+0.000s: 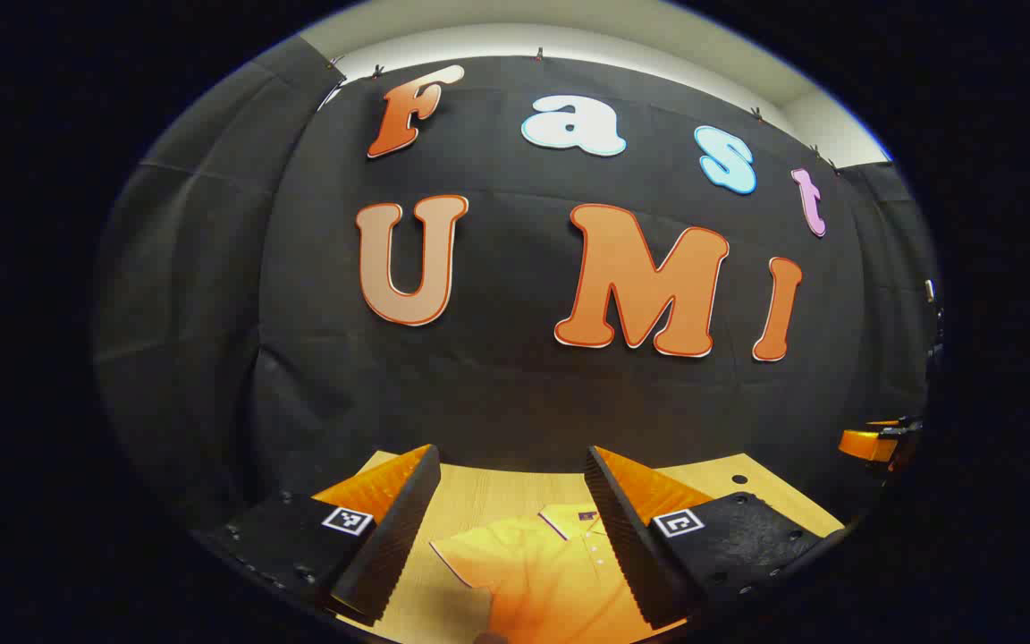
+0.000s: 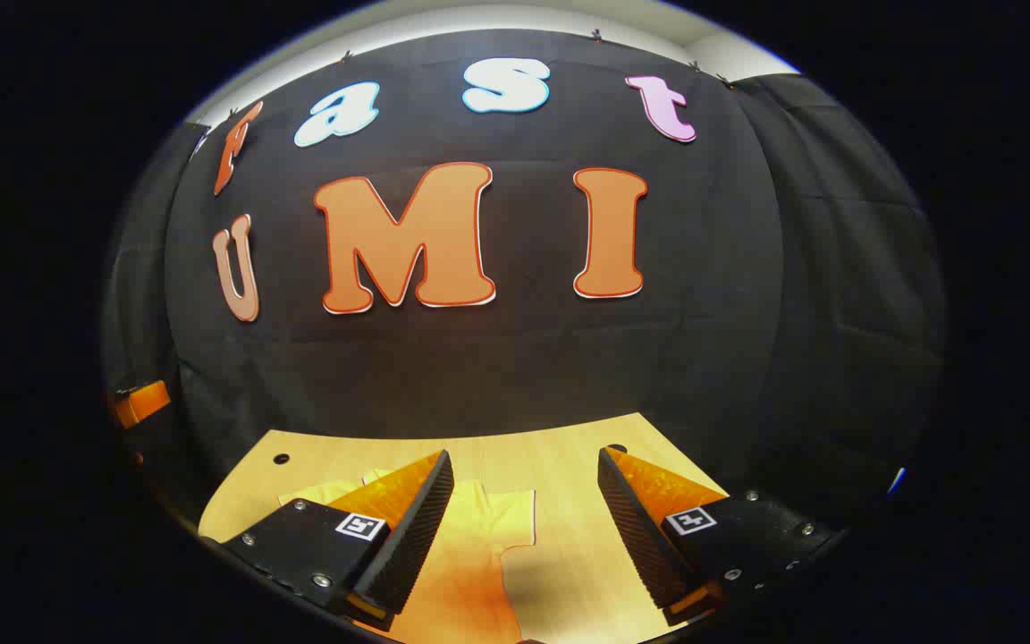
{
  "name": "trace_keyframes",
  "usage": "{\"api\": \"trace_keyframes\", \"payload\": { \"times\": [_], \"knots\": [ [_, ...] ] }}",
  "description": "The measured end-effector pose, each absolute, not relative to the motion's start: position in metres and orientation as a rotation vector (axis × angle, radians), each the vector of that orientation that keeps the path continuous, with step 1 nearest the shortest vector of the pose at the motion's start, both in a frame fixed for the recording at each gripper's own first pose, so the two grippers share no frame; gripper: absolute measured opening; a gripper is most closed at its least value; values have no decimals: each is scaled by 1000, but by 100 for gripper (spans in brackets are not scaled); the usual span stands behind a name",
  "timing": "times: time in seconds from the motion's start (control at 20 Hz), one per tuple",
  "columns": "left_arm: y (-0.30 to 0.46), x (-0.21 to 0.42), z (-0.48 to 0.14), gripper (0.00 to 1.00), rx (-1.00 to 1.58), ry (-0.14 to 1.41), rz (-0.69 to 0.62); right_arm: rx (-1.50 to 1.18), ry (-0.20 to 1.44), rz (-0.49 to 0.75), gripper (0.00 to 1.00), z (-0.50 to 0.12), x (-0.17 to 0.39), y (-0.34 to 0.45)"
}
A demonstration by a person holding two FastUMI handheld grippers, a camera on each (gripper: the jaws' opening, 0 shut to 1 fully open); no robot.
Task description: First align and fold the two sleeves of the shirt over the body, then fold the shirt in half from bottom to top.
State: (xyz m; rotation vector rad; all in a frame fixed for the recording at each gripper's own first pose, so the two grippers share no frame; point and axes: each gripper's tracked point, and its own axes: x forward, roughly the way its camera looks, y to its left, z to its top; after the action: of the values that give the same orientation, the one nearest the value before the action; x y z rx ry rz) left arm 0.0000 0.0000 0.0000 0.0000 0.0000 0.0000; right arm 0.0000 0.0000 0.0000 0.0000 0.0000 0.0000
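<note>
The yellow shirt (image 1: 551,572) lies flat on the pale wooden table (image 1: 488,487), collar toward the black cloth wall (image 1: 497,376), one short sleeve (image 2: 515,510) spread out to the side. The left gripper (image 1: 510,528) hangs above the shirt near its collar, fingers spread wide, holding nothing. The right gripper (image 2: 524,528) hovers over the shirt's sleeve, fingers likewise wide apart and empty.

- My left gripper view looks forward, raised above the pale wooden table (image 1: 497,487), facing the black cloth wall (image 1: 497,385).
- My right gripper view faces likewise; both share the flat yellow shirt (image 1: 551,563).
</note>
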Motion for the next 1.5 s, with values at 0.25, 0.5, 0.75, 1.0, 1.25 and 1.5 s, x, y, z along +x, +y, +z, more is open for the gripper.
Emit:
{"api": "trace_keyframes", "payload": {
  "times": [0.25,0.5,0.75,1.0,1.25,1.5],
  "knots": [
    [-7,9,-4,98,-28,14,3,-10,12,18,98,7,11,3],
    [-2,4,-2,98,-2,10,21,-3,25,22,98,5,14,-3],
    [0,1,-4,98,-21,27,31,-5,37,33,98,1,11,-2],
    [0,-4,-2,98,-16,25,33,9,38,33,98,1,10,-2],
    [0,-1,-14,98,-37,55,29,-35,146,3,98,-18,29,-8],
    [1,2,-27,98,-28,85,31,105,391,51,98,-58,91,2]
  ]
}}
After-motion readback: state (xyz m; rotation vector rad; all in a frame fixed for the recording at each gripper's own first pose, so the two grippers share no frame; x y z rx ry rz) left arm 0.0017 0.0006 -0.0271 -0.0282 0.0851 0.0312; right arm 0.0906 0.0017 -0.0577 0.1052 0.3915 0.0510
